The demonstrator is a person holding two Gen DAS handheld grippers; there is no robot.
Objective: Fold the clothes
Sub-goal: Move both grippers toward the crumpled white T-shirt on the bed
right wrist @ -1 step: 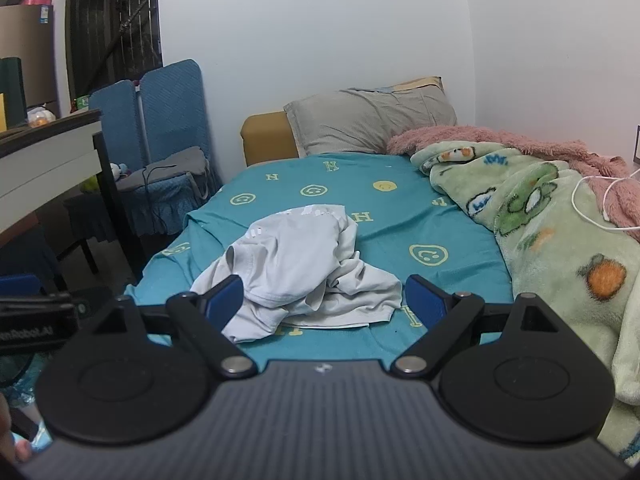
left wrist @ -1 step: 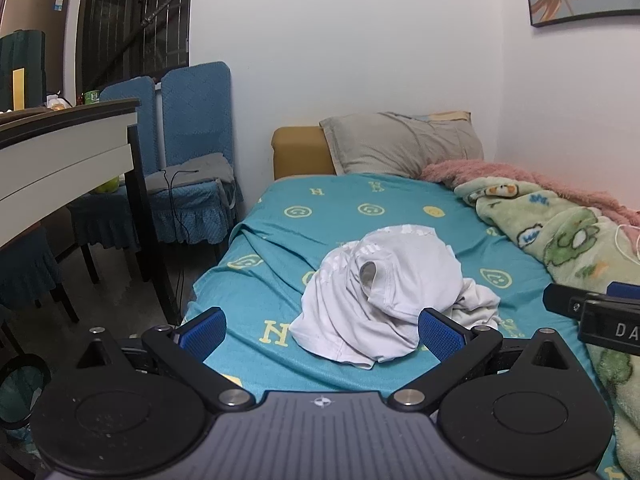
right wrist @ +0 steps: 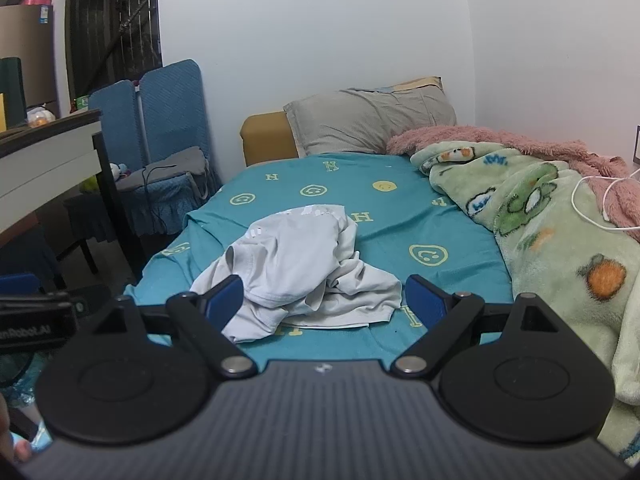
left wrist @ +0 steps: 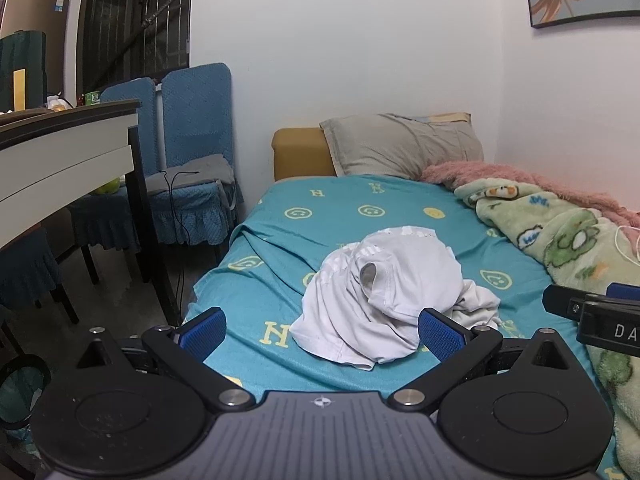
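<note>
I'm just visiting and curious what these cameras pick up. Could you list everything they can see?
garment: one, white, crumpled mid-bed
bed sheet: one, teal with yellow smileys
pillow: one, grey, at bed head
blanket: one, green cartoon print, right side
pink throw: one, by wall
cable: one, white, on the bedding
chairs: two, blue, left of bed
table: one, white, far left
left gripper: open, empty
right gripper: open, empty

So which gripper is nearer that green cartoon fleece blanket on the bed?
Right. The right gripper hovers beside the green cartoon fleece blanket; the left gripper sits farther left, across the crumpled white shirt.
</note>
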